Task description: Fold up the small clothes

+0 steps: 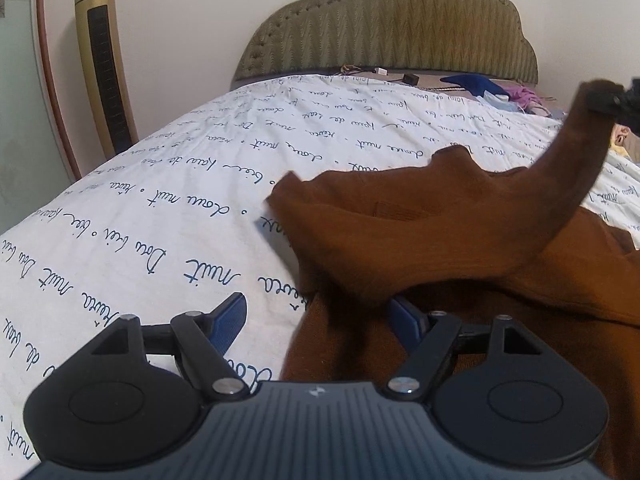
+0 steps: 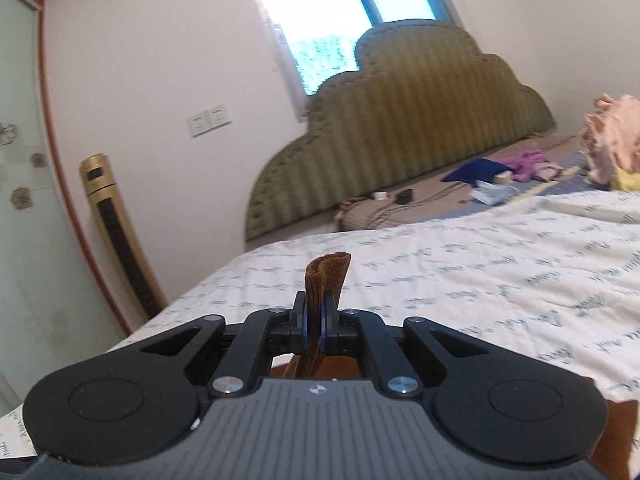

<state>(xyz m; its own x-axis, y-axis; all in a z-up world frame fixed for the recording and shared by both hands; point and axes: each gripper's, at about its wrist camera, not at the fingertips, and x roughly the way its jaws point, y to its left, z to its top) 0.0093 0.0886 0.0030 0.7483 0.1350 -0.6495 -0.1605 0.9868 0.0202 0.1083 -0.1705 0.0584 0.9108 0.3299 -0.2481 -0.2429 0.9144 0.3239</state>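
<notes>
A brown garment lies rumpled on the white bedsheet with blue script print. My left gripper is open low over the garment's near left edge. Cloth lies between its blue pads without being pressed, and a fold covers the tip of the right finger. At the upper right, my right gripper holds one long end of the garment lifted off the bed. In the right wrist view, that gripper is shut on the brown cloth, whose ribbed tip sticks up past the pads.
A green padded headboard runs along the far side of the bed. A gold tower fan stands by the wall at the left. Blue, purple and pink clothes lie at the back right.
</notes>
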